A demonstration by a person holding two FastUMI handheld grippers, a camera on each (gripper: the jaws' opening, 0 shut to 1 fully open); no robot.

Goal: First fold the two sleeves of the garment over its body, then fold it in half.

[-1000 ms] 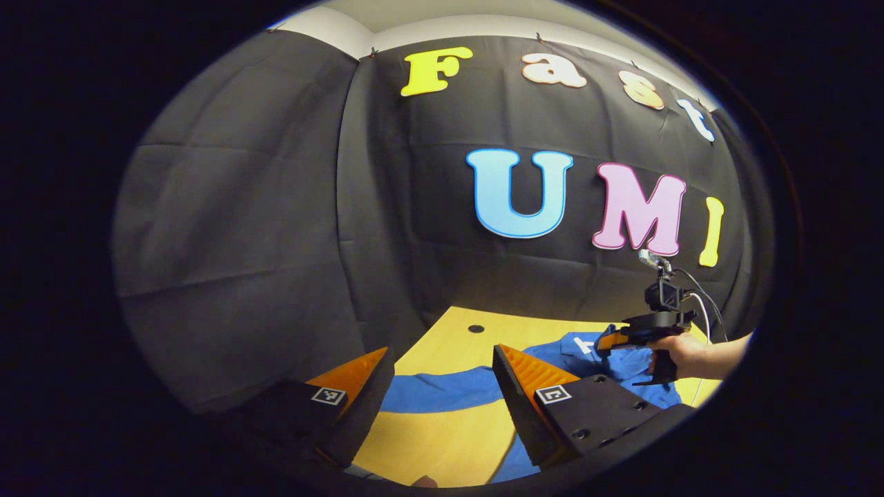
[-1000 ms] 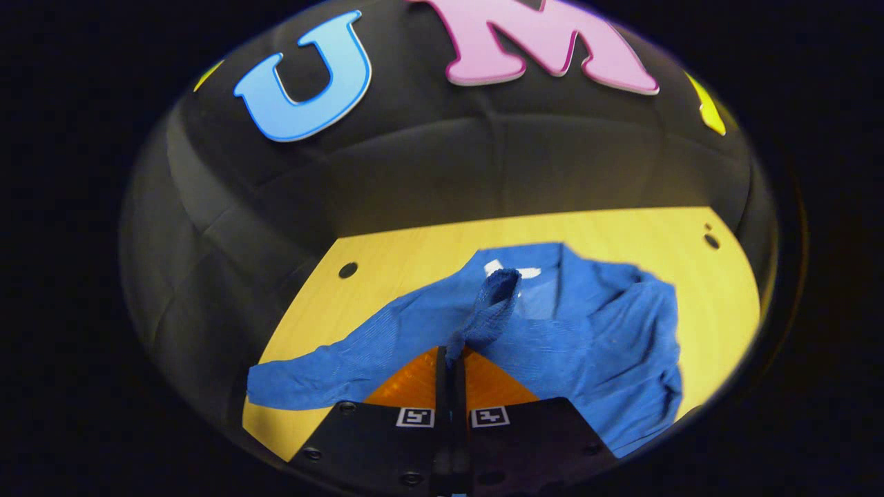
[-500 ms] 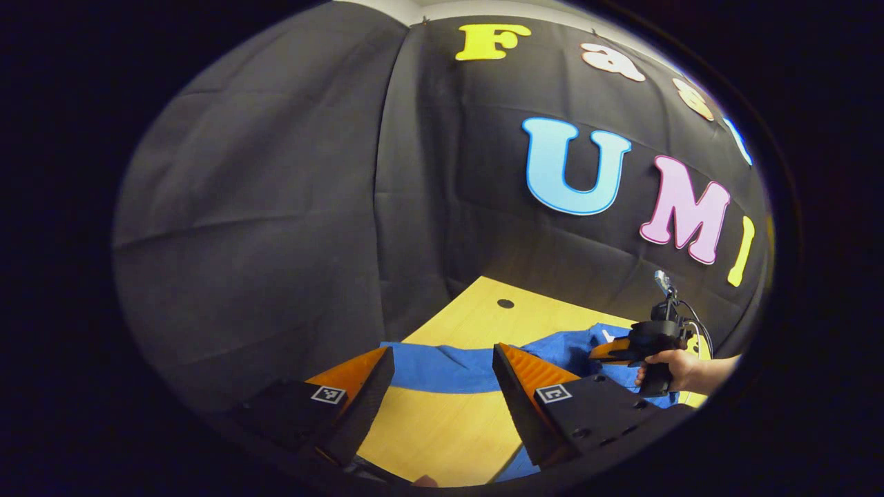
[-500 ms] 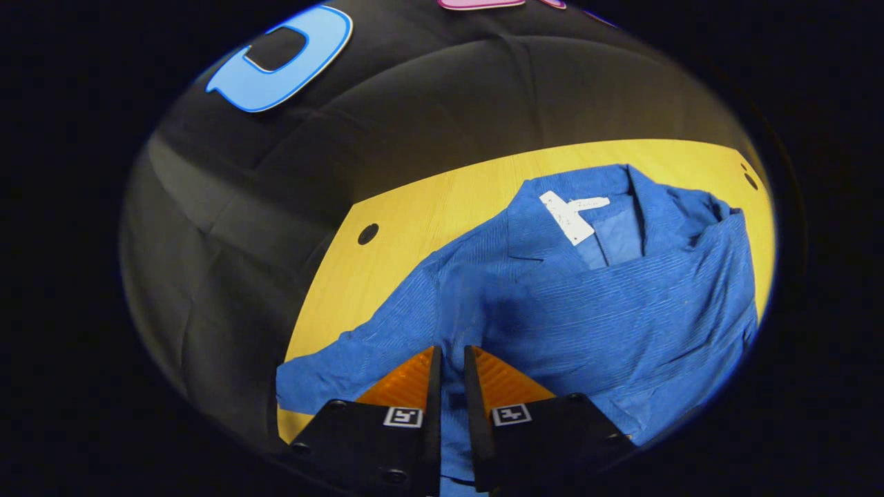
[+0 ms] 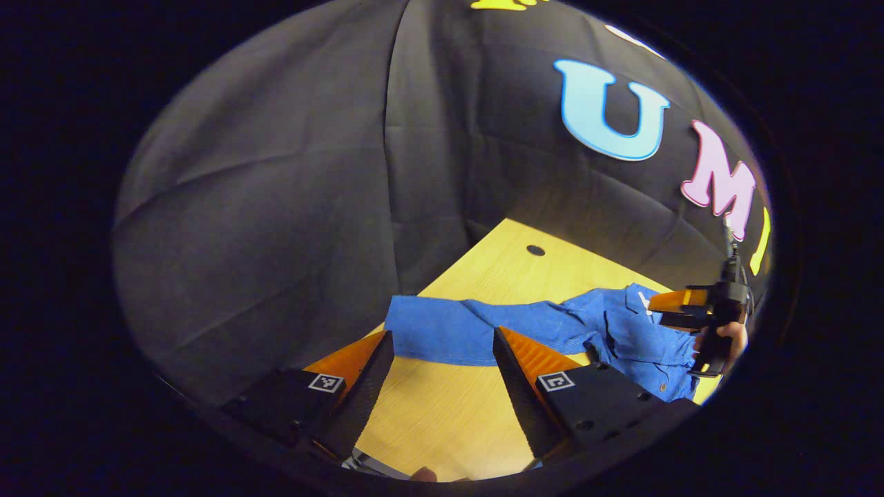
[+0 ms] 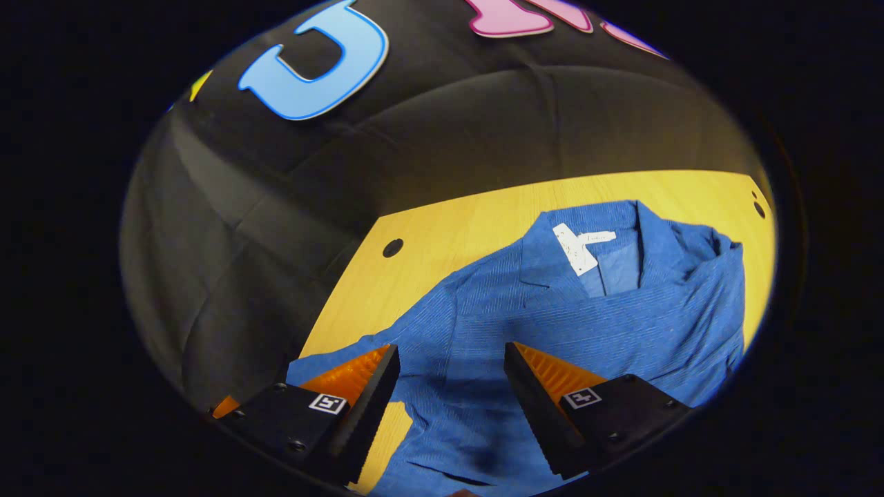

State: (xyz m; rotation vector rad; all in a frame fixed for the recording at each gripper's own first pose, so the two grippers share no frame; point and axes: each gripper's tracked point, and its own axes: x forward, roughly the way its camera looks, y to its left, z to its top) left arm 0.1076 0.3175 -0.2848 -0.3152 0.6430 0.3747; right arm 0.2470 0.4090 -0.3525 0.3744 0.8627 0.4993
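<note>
A blue collared shirt point(image 6: 587, 310) lies face up on the yellow wooden table point(image 6: 449, 228), with a white label point(image 6: 577, 245) inside its collar. One sleeve lies folded across the chest. The other sleeve point(image 5: 442, 330) stretches flat out to the side. My left gripper point(image 5: 442, 337) hangs open just above and in front of that outstretched sleeve, holding nothing. My right gripper point(image 6: 450, 348) is open over the shirt's body, its fingers clear of the cloth. In the left gripper view the right gripper point(image 5: 656, 309) shows far right, held by a hand point(image 5: 722, 339).
The table has a round hole point(image 5: 535, 250) near its far corner and another hole point(image 6: 758, 207) at the far right. The black cloth wall closes in the back and left side. Bare wood lies in front of the outstretched sleeve.
My right gripper has opened and let go of the sleeve, which now lies across the shirt's body. My left gripper has tipped down and moved closer to the outstretched sleeve.
</note>
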